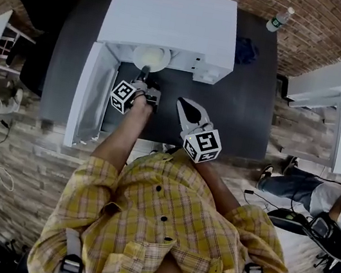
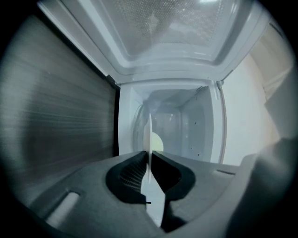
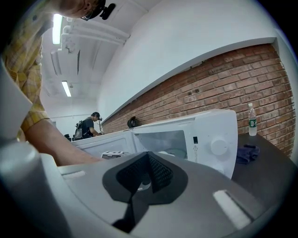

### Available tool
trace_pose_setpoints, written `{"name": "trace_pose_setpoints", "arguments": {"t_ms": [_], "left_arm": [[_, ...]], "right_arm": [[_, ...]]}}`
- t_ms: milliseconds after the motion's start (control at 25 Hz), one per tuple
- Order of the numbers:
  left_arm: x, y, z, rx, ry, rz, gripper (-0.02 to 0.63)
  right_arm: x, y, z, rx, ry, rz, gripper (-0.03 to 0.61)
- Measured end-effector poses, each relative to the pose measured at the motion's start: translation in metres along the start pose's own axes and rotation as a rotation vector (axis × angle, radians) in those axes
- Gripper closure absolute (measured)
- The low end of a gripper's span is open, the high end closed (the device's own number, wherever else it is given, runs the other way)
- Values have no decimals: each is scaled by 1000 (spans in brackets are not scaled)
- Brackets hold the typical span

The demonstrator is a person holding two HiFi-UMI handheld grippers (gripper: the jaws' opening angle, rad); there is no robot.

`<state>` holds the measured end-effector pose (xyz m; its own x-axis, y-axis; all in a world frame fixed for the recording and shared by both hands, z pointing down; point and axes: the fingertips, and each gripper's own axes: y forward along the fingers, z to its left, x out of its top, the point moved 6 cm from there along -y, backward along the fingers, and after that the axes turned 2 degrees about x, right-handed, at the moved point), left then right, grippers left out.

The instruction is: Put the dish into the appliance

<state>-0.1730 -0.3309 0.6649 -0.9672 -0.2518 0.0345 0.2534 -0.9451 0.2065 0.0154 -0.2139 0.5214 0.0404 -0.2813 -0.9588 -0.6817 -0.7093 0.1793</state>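
Observation:
A white microwave (image 1: 170, 25) stands on a dark table (image 1: 246, 113), its door (image 1: 89, 95) swung open to the left. My left gripper (image 1: 145, 71) is shut on the rim of a pale round plate (image 1: 150, 57), which lies in the oven's mouth. In the left gripper view the plate (image 2: 150, 135) shows edge-on as a thin white line pinched between the pads of the left gripper (image 2: 150, 160), with the white cavity (image 2: 186, 125) straight ahead. My right gripper (image 1: 185, 107) hangs back over the table, shut on nothing; the right gripper (image 3: 148, 155) looks toward the microwave (image 3: 212, 135).
A water bottle (image 1: 279, 19) stands at the table's back right and a blue cloth (image 1: 244, 49) lies beside the microwave. A brick wall runs behind. A seated person (image 1: 316, 197) is at the right, and another person (image 3: 88, 125) stands far off.

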Motion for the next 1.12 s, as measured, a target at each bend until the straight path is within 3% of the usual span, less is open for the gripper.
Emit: {"name": "trace_pose_setpoints", "arguments": {"t_ms": [1120], "left_arm": [[2, 42, 12, 90, -3, 40, 598]], "right_arm": [[-6, 5, -17, -5, 22, 32, 575]]}}
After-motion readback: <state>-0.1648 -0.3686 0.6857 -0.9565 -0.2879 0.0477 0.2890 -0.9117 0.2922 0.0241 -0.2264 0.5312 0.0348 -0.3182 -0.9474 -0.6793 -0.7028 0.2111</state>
